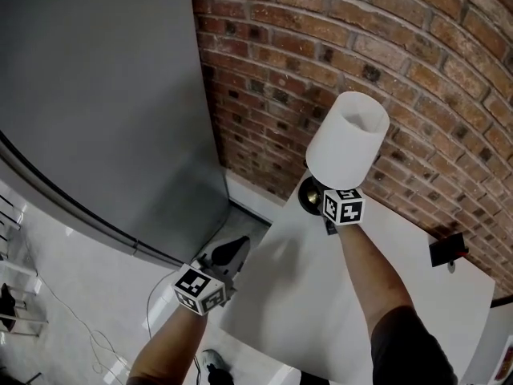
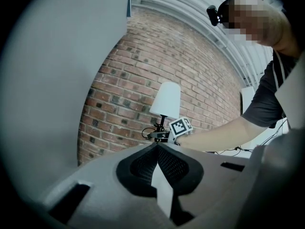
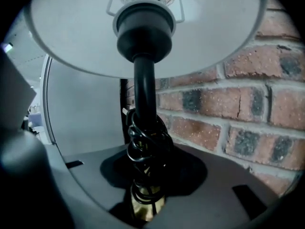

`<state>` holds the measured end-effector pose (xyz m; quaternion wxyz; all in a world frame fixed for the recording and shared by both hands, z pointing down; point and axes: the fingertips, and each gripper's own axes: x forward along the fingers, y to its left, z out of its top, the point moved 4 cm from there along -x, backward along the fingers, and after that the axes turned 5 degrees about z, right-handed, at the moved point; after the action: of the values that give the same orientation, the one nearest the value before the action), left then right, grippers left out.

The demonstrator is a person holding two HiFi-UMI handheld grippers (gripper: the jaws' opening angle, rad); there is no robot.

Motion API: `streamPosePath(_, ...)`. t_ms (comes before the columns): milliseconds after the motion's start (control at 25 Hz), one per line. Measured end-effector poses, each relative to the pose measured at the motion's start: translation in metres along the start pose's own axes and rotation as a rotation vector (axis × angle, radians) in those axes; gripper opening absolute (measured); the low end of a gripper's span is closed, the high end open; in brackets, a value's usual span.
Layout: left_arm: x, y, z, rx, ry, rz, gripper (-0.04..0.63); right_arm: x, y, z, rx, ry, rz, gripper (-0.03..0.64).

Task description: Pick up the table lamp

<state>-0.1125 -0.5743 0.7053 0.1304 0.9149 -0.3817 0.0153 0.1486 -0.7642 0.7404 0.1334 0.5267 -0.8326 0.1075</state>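
Note:
The table lamp [image 1: 347, 139] stands at the far corner of the white table [image 1: 321, 303], against the brick wall; it has a white shade, a black stem [image 3: 143, 89] and a dark round base [image 1: 307, 196]. A black cord [image 3: 145, 137] is coiled round the stem. My right gripper [image 1: 330, 215] reaches under the shade, and its jaws [image 3: 145, 199] are shut on the cord-wrapped stem just above a brass section. My left gripper [image 1: 232, 251] hovers off the table's left edge, shut and holding nothing [image 2: 156, 146]. From there the lamp [image 2: 167, 99] and the right gripper [image 2: 159, 135] show ahead.
A brick wall [image 1: 361, 46] runs right behind the lamp. A large grey panel [image 1: 96, 95] stands to the left. A small black object [image 1: 447, 249] sits at the table's right edge. Thin cables lie on the pale floor [image 1: 80, 311] at lower left.

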Motion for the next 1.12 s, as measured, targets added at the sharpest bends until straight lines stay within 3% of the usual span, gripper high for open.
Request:
streamPosePath(240, -0.016, -0.005, 0.034, 0.035, -0.004, 0.006, 0.005, -0.024, 0.023, 0.023, -0.063, 0.024, 0.088, 0.120)
streamPosePath(480, -0.029, -0.012, 0.087, 0.070, -0.029, 0.020, 0.005, -0.055, 0.046, 0.067, -0.038, 0.003, 0.157, 0.114)
streamPosePath(1120, -0.098, -0.065, 0.234, 0.144, -0.090, 0.080, 0.005, -0.160, 0.097, 0.215, -0.043, -0.018, 0.224, 0.110)
